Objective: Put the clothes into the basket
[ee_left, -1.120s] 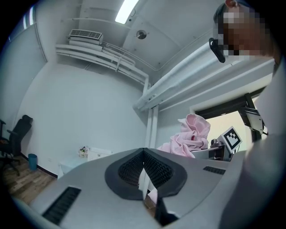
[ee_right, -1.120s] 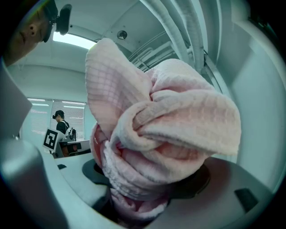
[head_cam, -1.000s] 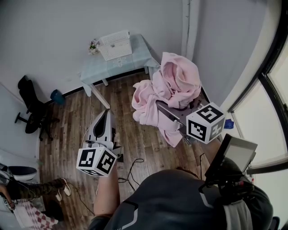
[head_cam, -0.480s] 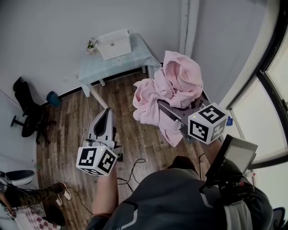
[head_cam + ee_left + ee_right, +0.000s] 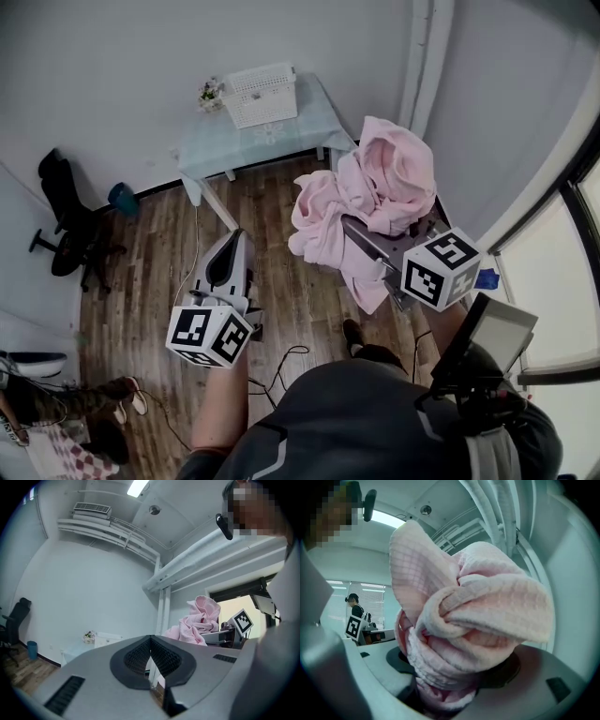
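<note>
A bulky pink waffle-knit garment [image 5: 370, 202] hangs bunched in the air, gripped by my right gripper [image 5: 367, 236]; in the right gripper view the pink garment [image 5: 473, 620] fills the space between the jaws. My left gripper [image 5: 228, 263] is held lower left over the wooden floor, shut with nothing in it; its pads [image 5: 151, 656] meet in the left gripper view. The white basket [image 5: 262, 95] stands on the small pale blue table [image 5: 291, 131] against the far wall. From the left gripper view the basket [image 5: 106, 638] and the held garment [image 5: 197, 623] show in the distance.
A small flower pot [image 5: 210, 94] sits beside the basket. A black office chair [image 5: 64, 225] and a blue bin [image 5: 122, 199] stand at the left wall. Cables [image 5: 281, 361] lie on the floor near my feet. A window [image 5: 562, 253] lines the right side.
The view has shifted slightly; table and basket sit a little further right in frame. The right gripper keeps holding the pink garment, and the left gripper stays shut.
</note>
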`<state>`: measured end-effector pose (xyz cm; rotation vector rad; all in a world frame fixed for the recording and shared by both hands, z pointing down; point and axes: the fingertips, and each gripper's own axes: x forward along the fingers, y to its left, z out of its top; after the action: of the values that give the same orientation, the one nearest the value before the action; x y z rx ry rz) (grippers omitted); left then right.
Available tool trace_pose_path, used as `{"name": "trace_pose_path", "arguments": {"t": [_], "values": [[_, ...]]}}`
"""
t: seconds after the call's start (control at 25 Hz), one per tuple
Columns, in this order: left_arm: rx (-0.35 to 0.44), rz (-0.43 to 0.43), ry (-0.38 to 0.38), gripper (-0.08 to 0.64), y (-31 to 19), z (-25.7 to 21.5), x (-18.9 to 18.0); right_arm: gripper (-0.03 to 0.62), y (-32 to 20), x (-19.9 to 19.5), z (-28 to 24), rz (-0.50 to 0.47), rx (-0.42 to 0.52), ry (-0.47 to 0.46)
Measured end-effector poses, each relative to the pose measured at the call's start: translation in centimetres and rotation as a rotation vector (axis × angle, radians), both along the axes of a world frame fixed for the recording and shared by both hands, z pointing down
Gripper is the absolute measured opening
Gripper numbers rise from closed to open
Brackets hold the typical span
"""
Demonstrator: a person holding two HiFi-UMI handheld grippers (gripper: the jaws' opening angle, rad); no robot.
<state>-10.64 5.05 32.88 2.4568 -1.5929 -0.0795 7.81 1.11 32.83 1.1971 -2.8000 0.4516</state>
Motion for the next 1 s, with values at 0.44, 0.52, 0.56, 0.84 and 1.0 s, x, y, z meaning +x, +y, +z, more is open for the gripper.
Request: {"name": "trace_pose_path", "arguments": {"t": [0.44,0.52,0.56,0.84,1.0], "values": [[0.035,0.002,0.012,0.008,0.8,-2.8,-0.9,0.353,1.2,-0.4,-2.7,-0.003,0.052,0.018],[0.039,0.004,0.017,0.008,0.6,-2.9,-0.9,0.353,1.1,-0.5,-2.9,-0.007,0.057,0.025],[0.041,0.006,0.011,0.008,0.4,-3.0,-0.8,0.353,1.0,-0.5,-2.9,-0.008,0.058,0.027],[0.038,0.027,-0.015,0.008,0.5,-3.1,-0.2,0.353,0.8,-0.5,-2.9,-0.008,0.066,0.021],[0.034,0.036,-0.022,0.008,0.2,-1.4,0.0,0.353,0.4,-0.2,-1.4,-0.004,0.076,0.008]]}}
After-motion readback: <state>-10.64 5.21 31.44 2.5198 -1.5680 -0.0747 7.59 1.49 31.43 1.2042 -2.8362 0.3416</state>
